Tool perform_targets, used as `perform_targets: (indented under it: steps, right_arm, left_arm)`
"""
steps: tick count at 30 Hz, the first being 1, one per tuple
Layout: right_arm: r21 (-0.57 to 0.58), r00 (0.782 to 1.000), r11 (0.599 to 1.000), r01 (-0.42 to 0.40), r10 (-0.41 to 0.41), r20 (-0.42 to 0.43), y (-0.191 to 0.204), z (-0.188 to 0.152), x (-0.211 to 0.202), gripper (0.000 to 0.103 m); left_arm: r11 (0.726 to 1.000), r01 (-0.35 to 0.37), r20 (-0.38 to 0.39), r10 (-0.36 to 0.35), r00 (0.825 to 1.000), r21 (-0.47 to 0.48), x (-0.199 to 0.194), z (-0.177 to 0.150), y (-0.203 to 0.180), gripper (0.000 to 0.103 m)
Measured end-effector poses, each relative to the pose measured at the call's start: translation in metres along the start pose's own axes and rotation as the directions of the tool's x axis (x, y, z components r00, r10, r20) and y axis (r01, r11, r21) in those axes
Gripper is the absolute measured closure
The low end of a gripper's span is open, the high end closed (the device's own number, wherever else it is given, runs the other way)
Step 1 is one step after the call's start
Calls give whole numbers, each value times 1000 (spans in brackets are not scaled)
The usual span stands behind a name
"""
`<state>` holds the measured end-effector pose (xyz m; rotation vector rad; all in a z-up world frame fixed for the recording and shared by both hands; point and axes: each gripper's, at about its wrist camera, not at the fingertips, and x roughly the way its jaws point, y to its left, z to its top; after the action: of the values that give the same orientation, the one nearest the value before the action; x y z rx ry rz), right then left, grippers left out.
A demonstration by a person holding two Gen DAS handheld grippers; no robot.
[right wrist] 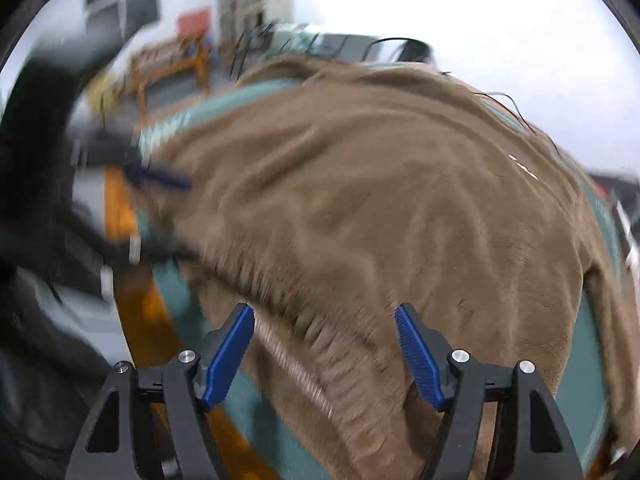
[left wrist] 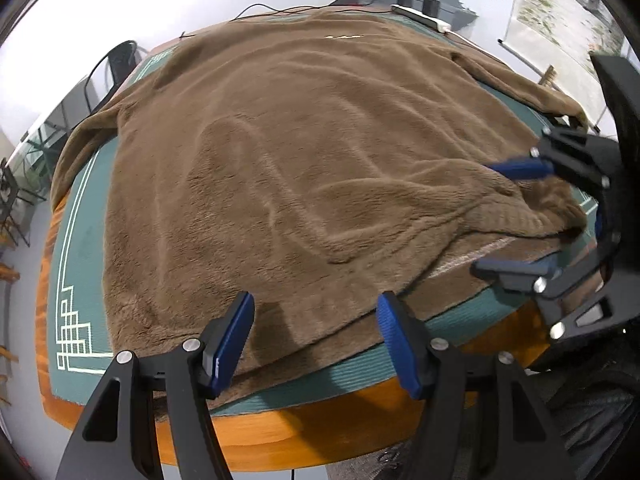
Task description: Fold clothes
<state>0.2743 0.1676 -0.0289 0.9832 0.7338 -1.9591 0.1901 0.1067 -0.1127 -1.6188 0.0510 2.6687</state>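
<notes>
One brown fleece garment (left wrist: 288, 168) is spread flat over a green mat (left wrist: 80, 264) on an orange wooden table (left wrist: 304, 436). In the left wrist view, sharp, the left gripper (left wrist: 316, 344) is seen wide open over the near hem, holding nothing; the right gripper (left wrist: 516, 216) is seen at the garment's right corner, spread open around a raised fold. Only this view shows one power strip (left wrist: 420, 16) and two black adapters behind. The right wrist view is blurred; ribbed hem (right wrist: 320, 344) lies between its parted fingers.
</notes>
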Motion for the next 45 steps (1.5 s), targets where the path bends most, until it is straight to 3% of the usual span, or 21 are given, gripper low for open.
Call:
perform_targets:
  steps: [2,10,14,20,22,28,31,34,38,44,45]
  right_arm:
    - [-12,999,999,33,-33,-23,4,-2,6,29]
    - [135,994,984,113,-113,-9,-30,22,20,29]
    - [204,993,974,97,-107,40,-43,31,11,29]
    - [229,992,968,102,-116,49,-46,30,5,29]
    - [255,990,961,107,-126,60,-47,28,-3,29]
    - [306,989,945,113,-137,58,-63,24,-8,29]
    - [271,993,962,35,-65,100,-53,20,-17,29]
    - [157,994,988,-6,-12,111,-23,17,-21,29]
    - [-2,996,998,58,-57,68,9,16,-8,29]
    - [10,988,988,153,-153,-7,-2,15,21,30]
    - [26,988,988,154,-153,-12,-6,15,22,40]
  left_arm:
    - [1000,1,-3,-1,1000,-7,0,-1,0,35]
    - [999,27,1,-27,1000,44,2,0,-16,35]
    - [999,-44,35,43,998,27,6,5,-14,35]
    - [989,-149,77,149,986,-6,10,9,-8,35]
    - [979,-202,85,203,976,-19,8,7,-3,35]
    - [960,-271,138,279,950,-72,-7,11,11,35]
    - [957,-277,146,288,947,-87,-9,15,15,35]
    - [958,-268,153,282,947,-103,-12,16,17,35]
    - [959,-256,162,274,948,-123,-15,17,19,35]
    - [959,-237,177,262,949,-153,-20,19,22,35]
    - [959,-233,179,260,949,-158,-20,20,23,35]
